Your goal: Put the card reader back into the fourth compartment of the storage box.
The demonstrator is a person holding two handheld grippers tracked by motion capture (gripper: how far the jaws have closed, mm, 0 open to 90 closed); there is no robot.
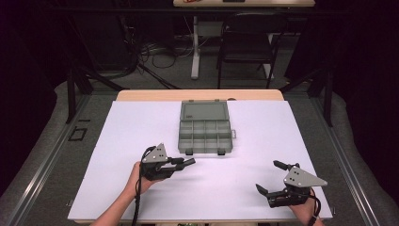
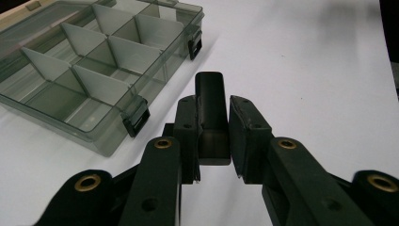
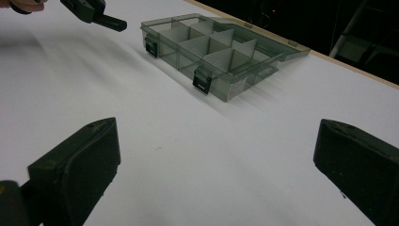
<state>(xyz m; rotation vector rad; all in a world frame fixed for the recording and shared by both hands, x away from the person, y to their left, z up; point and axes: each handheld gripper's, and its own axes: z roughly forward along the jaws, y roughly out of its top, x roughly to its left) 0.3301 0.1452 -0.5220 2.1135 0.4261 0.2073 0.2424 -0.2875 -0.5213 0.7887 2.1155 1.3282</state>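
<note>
We see a clear grey organizer box [image 1: 205, 128] lying open on the white sheet [image 1: 117, 141] that covers the table, its lid folded flat on the far side and its divided compartments showing no contents. Two black latches [image 2: 136, 118] sit on the box's near wall. Just beside the box's near left corner we hold the left gripper [image 1: 188, 163], its jaws pointing toward the box and clenched on a small black block [image 2: 211, 113], which stands up between the pads and pokes out past their tips. In the left gripper view the block is apart from the box, with bare sheet between them. The left hand [image 1: 136, 179] wraps the gripper's handle on the side away from the box. Well apart from the box, off its near right corner, we hold the right gripper [image 1: 270, 178] with its jaws spread wide and nothing between them; in the right gripper view the box lies beyond them across bare sheet. Beyond the box, past the table's far edge, stands a dark chair [image 1: 247, 44].
</note>
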